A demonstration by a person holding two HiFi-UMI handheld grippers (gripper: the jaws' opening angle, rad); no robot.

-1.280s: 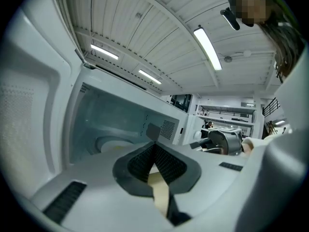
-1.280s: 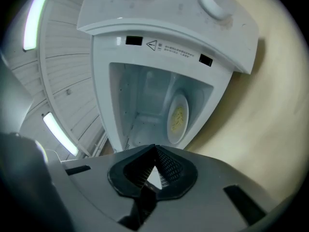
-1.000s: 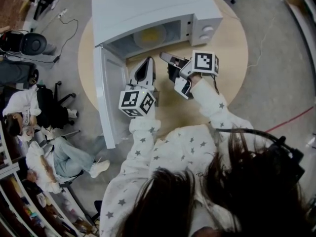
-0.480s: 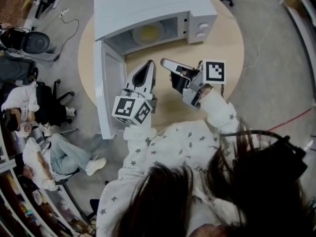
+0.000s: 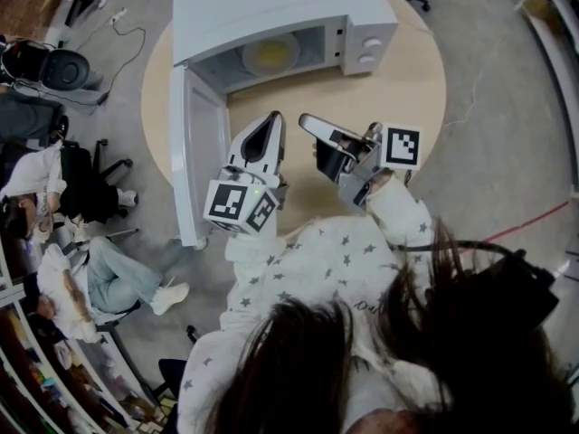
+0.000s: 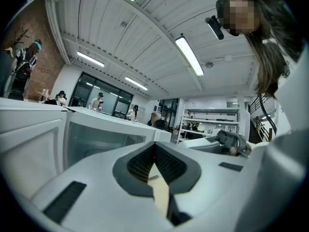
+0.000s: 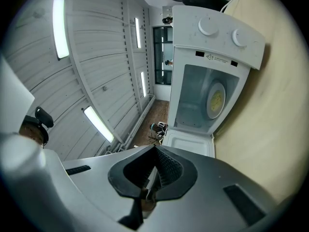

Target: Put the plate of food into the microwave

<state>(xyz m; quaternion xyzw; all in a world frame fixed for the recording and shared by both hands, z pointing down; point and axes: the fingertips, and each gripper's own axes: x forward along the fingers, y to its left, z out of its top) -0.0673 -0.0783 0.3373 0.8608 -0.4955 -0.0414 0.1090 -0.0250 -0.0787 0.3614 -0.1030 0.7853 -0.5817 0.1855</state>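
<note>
Both my hand-held grippers hang over the table [image 5: 412, 89] in front of the open microwave [image 5: 271, 7]. The left hand-held gripper [image 5: 271, 117] points straight at the cavity, jaws together and empty. The right hand-held gripper [image 5: 306, 118] is rolled on its side and angled up-left, jaws pressed together too, holding nothing. The plate of food [image 5: 270, 57] sits inside the microwave (door [image 5: 201, 143] swung wide to the left). The label strip [image 7: 219, 58] under the knobs [image 7: 208, 27] is too small for me to read.
</note>
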